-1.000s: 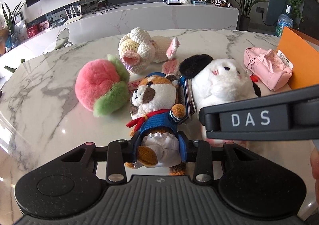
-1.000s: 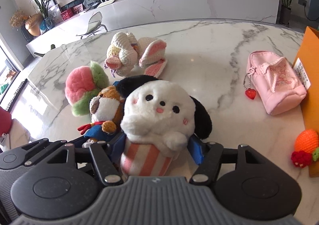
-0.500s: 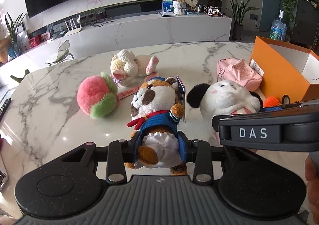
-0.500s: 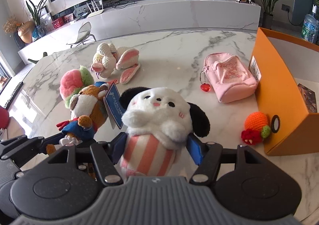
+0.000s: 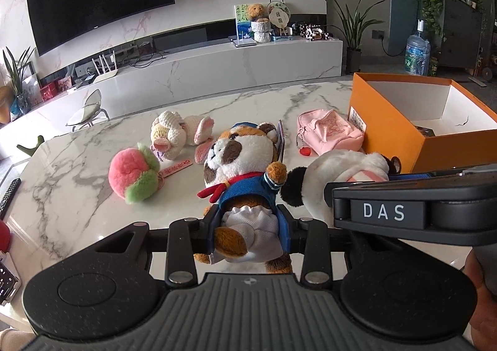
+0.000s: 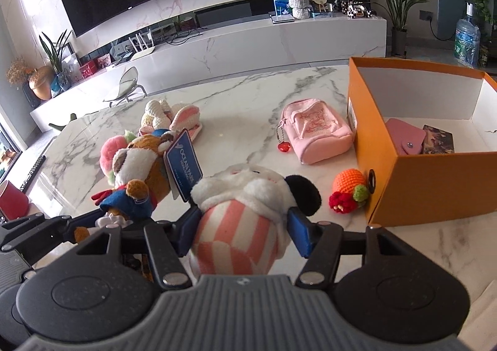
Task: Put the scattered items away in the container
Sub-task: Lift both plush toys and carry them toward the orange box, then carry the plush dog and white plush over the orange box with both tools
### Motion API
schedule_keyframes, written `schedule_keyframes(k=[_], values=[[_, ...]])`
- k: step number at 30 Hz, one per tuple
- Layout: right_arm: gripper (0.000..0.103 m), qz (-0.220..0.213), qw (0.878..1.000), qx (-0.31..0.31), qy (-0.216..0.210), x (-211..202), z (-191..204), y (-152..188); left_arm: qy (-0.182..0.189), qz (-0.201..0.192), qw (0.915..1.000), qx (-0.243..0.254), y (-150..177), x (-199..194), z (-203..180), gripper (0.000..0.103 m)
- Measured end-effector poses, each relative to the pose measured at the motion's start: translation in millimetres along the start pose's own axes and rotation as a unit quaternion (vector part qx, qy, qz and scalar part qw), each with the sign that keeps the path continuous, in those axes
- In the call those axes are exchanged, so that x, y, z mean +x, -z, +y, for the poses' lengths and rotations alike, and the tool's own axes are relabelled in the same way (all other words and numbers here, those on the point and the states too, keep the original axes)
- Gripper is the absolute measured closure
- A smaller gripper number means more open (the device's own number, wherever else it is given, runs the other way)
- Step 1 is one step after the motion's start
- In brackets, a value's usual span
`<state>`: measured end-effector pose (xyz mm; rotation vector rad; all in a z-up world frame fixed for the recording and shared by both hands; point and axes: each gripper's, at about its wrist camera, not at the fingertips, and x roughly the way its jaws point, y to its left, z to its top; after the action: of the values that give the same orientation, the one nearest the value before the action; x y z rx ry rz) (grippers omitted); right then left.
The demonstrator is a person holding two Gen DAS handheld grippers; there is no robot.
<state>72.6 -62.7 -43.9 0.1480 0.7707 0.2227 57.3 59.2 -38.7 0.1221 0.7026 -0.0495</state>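
Observation:
My left gripper (image 5: 248, 220) is shut on a brown-and-white plush dog in a blue sailor suit (image 5: 239, 158), held off the marble table (image 5: 77, 149). Beside it, my right gripper (image 6: 243, 223) is shut on a white plush dog with black ears (image 6: 248, 186). Its jaws are closing tighter on the pink-striped body, and the plush's head tips forward, face down. The open orange box (image 6: 435, 183) stands to the right of both toys, ahead of the grippers. A pink pouch (image 6: 403, 136) and a dark card lie inside it.
On the table lie a pink mini backpack (image 6: 316, 133), a crocheted orange with a red flower (image 6: 349, 184) against the box, a pink-and-green fluffy ball (image 5: 133, 177) and a crocheted bunny (image 5: 174, 133). A red cup (image 6: 12, 201) stands at the left edge.
Both grippers have risen with their plush toys and swung right, bringing the orange box and its inside into view. The white dog's head has tipped forward.

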Motion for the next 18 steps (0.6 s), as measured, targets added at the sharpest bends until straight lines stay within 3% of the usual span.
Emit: schedule_keyframes(k=[18], values=[[0.040, -0.074, 0.996, 0.054, 0.015, -65.5, -55.1, -14.7, 0.050, -0.064, 0.9963, 0.027, -33.1, -25.2, -67.3, 0.061]])
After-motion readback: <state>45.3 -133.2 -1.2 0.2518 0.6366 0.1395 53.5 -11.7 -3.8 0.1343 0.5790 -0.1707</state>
